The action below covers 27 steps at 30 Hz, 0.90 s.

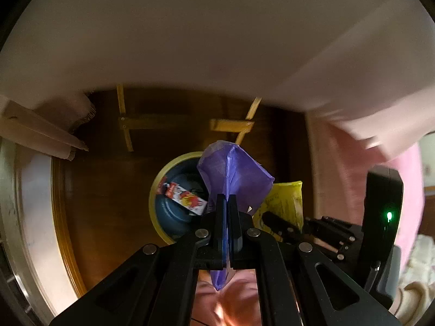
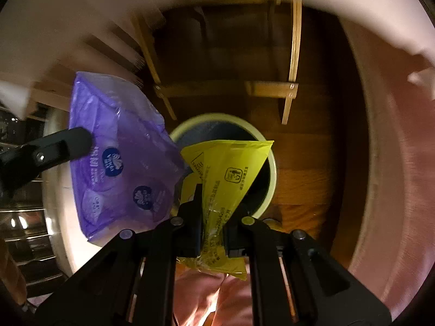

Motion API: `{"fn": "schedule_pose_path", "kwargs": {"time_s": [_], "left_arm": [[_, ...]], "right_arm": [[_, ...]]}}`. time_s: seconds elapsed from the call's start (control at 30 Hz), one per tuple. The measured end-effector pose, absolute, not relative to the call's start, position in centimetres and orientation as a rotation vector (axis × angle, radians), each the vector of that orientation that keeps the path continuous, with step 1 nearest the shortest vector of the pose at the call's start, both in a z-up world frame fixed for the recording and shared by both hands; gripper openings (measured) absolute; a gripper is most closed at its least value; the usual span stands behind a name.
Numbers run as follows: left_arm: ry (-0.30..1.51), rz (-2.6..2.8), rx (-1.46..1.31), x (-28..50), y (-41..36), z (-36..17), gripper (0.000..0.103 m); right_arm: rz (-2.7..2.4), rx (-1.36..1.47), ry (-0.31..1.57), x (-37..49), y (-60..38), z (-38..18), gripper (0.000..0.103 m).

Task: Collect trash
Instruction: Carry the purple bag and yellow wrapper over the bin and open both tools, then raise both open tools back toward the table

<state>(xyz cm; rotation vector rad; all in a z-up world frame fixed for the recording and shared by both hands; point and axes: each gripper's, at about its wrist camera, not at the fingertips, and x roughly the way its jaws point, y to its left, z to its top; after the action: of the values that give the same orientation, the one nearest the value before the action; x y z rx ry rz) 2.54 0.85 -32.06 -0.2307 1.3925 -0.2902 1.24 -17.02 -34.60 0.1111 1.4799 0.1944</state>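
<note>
Two wrappers (image 2: 122,163) (image 2: 225,179) crowd above bin (image 2: 269,190).

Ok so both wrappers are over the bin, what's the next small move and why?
Probably open the right gripper first. Its yellow wrapper hangs over the mouth of the bin, so it should drop in. The left gripper holds the purple wrapper nearer the rim.

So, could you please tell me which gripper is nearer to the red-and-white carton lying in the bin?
Left. The left gripper hangs just above and beside the carton, while the right gripper sits further off, past the purple wrapper.
</note>
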Motion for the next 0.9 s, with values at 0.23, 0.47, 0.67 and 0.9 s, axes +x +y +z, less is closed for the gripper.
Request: {"fn": "schedule_pose_path", "kwargs": {"time_s": [0.23, 0.47, 0.67, 0.9], "left_arm": [[1.431, -0.276, -0.133, 1.7, -1.4, -40.9, 0.001], [1.444, -0.221, -0.037, 1.3, -2.0, -46.0, 0.045], [1.437, -0.192, -0.029, 0.8, -0.6, -44.5, 0.071], [1.388, -0.178, -0.001, 0.3, 0.1, -38.0, 0.076]], "right_arm": [[0.215, 0.082, 1.503, 0.9, -17.2, -43.6, 0.009], [0.213, 0.112, 1.494, 1.5, -17.9, -45.6, 0.047], [0.227, 0.122, 1.487, 2.3, -18.0, -44.6, 0.049], [0.199, 0.164, 1.471, 1.7, -18.3, -38.5, 0.049]]}}
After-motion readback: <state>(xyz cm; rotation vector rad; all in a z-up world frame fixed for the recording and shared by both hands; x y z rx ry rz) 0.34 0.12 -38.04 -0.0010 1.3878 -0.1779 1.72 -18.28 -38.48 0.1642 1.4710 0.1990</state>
